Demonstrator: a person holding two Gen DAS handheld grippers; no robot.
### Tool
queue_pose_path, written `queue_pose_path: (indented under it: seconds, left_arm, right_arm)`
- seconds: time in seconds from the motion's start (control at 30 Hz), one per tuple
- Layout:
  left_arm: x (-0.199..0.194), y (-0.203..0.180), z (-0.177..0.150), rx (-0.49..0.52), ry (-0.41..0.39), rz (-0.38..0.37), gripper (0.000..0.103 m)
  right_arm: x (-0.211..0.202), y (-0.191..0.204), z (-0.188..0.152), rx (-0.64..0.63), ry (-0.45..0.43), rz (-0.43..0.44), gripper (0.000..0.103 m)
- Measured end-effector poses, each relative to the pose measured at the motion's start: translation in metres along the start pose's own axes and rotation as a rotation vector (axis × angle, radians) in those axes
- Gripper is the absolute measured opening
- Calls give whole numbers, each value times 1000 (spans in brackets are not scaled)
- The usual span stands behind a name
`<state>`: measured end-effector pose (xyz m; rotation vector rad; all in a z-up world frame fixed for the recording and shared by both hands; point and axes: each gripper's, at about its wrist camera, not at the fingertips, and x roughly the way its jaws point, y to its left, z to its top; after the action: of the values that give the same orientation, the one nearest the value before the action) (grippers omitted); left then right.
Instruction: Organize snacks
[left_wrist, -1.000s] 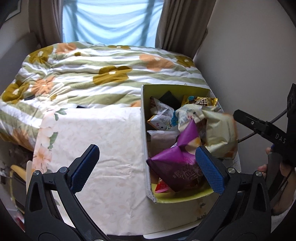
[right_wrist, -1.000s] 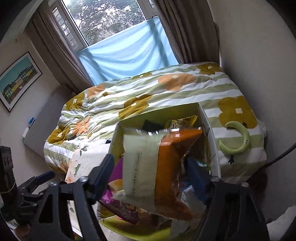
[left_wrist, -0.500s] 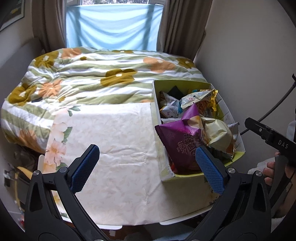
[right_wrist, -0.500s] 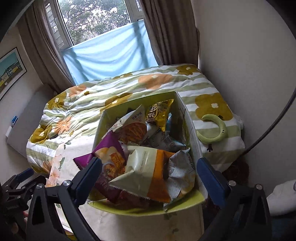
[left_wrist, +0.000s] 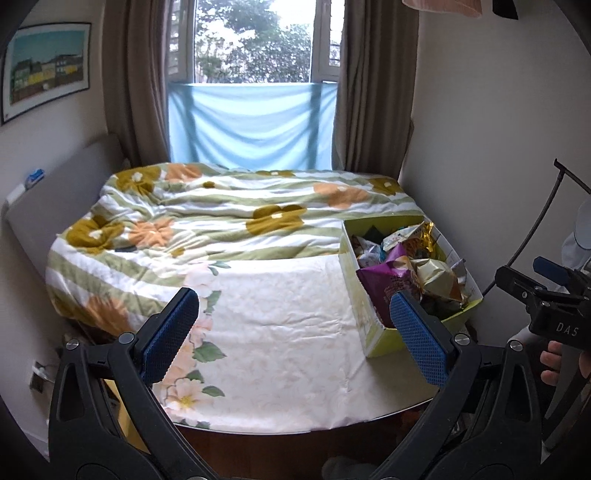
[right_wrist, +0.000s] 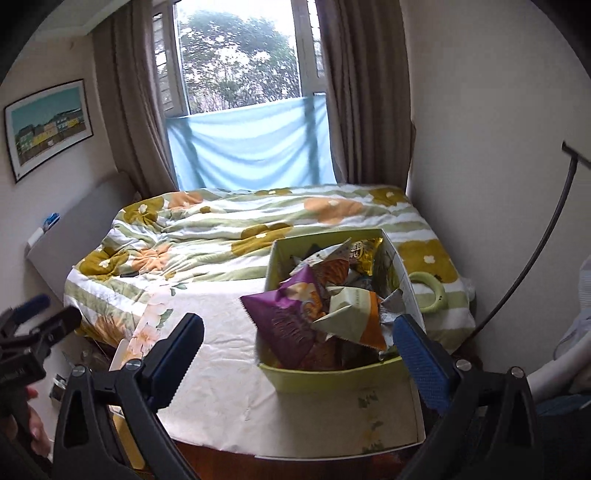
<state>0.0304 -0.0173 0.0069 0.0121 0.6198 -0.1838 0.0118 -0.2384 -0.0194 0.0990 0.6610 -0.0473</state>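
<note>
The left claw (left_wrist: 295, 334) is hanging spread wide with nothing between its 2 blue-padded fingers (left_wrist: 171, 334), above a surface (left_wrist: 277, 332) draped in a pale floral cloth. The right claw (right_wrist: 301, 360) is likewise gaping and gripping nothing, hovering just in front of a yellow-green box (right_wrist: 332, 376) sitting at the surface's right end. The box is brimming with snack bags: a purple bag (right_wrist: 284, 321) is leaning over its near left rim, a cream and orange bag (right_wrist: 356, 314) is lying beside it, and a gold packet (right_wrist: 364, 253) is poking up toward the back. Beyond the surface, a bed (left_wrist: 221, 218) with a green striped, flowered quilt is stretching toward a window (left_wrist: 255, 40) flanked by brown curtains. A curved green cushion (right_wrist: 432, 293) is resting on the bed just right of the box.
</note>
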Motion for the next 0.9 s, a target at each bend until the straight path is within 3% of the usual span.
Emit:
queue_pose_path:
  seconds: [0.2,0.43,0.9]
  left_arm:
    - [-38,12,-21,35,-50,43,103]
    - [-54,19,-34,21,-59,20,103]
    - [-44,13,-29,26,-57,10,103]
  right_arm:
    - [-29,33,-22,-70,-50,-27,102]
    - [-40,45,-39,-63,-58,-22,102]
    - [-40,45,-38,-46,-68,-29,102]
